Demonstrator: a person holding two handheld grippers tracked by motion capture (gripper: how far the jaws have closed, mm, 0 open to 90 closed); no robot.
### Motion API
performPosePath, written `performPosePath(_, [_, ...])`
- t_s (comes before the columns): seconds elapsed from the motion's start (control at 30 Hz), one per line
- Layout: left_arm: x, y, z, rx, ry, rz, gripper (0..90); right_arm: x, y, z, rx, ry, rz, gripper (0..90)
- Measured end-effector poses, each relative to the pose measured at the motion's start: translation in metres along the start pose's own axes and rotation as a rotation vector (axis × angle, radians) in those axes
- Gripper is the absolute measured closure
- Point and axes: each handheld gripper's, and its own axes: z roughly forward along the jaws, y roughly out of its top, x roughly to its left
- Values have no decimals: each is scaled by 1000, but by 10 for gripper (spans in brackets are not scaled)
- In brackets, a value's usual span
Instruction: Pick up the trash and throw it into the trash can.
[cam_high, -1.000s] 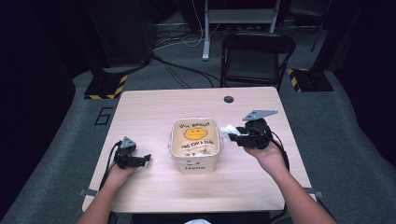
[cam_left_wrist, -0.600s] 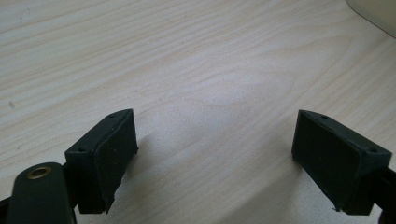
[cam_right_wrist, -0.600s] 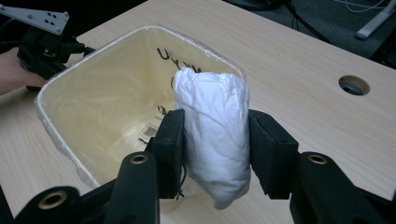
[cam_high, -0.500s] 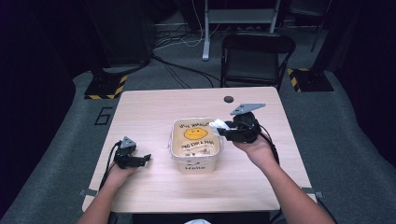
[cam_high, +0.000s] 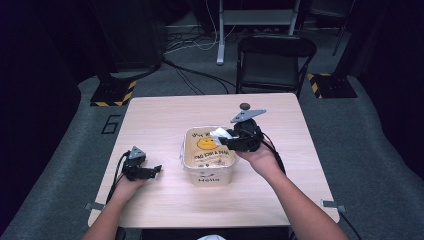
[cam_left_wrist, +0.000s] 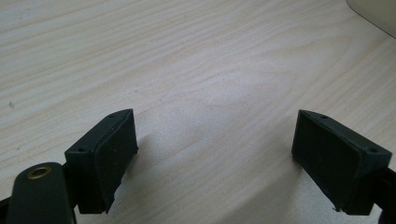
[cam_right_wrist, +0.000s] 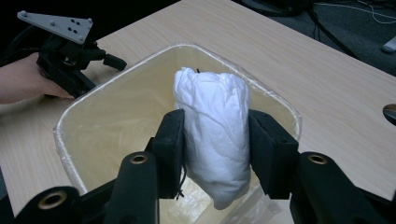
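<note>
Plainly, "Hello" on the bin (cam_high: 209, 179)

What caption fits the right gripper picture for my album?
Right gripper holding a white bundle over the open bin.

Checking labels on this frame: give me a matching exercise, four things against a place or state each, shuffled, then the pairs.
Things:
1. white bundle
2. left gripper
3. bin
4. small dark disc

Places or states:
A. on the table near its far edge
B. jaws apart, nothing between them, low over the table to the left of the bin
C. clamped between the jaws of the right gripper, over the bin's opening
D. stands mid-table, cream inside, plastic liner folded over its rim

Pairs: 1-C, 2-B, 3-D, 4-A
</note>
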Motion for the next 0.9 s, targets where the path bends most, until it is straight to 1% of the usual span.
performPosePath(0.23, [0, 0, 0, 2, -1, -1, 141, 5, 2, 11, 1, 7, 2, 570])
performPosePath(0.27, [0, 0, 0, 3, -1, -1, 141, 6, 3, 15, 4, 7, -3, 570])
performPosePath(0.4, [0, 0, 0, 3, -1, 0, 141, 6, 3, 20, 7, 3, -12, 569])
performPosePath(0.43, [0, 0, 0, 3, -2, 0, 141, 7, 3, 23, 6, 4, -9, 569])
performPosePath(0.5, [0, 0, 0, 3, -2, 0, 141, 7, 3, 25, 7, 4, -8, 569])
performPosePath(0.53, [0, 0, 0, 3, -2, 0, 141, 8, 3, 29, 13, 6, -14, 570])
performPosePath(0.67, [0, 0, 0, 4, -2, 1, 141, 9, 2, 36, 17, 4, -19, 569])
performPosePath(0.73, [0, 0, 0, 4, -2, 1, 141, 11, 0, 43, 23, 7, -11, 567])
performPosePath(0.83, [0, 0, 0, 4, -3, 1, 141, 11, -1, 46, 27, 11, -15, 567])
performPosePath(0.87, [0, 0, 0, 4, -3, 1, 141, 11, -4, 51, 37, 10, -5, 567])
performPosePath(0.9, [0, 0, 0, 4, -3, 1, 141, 11, -4, 51, 37, 10, -5, 567])
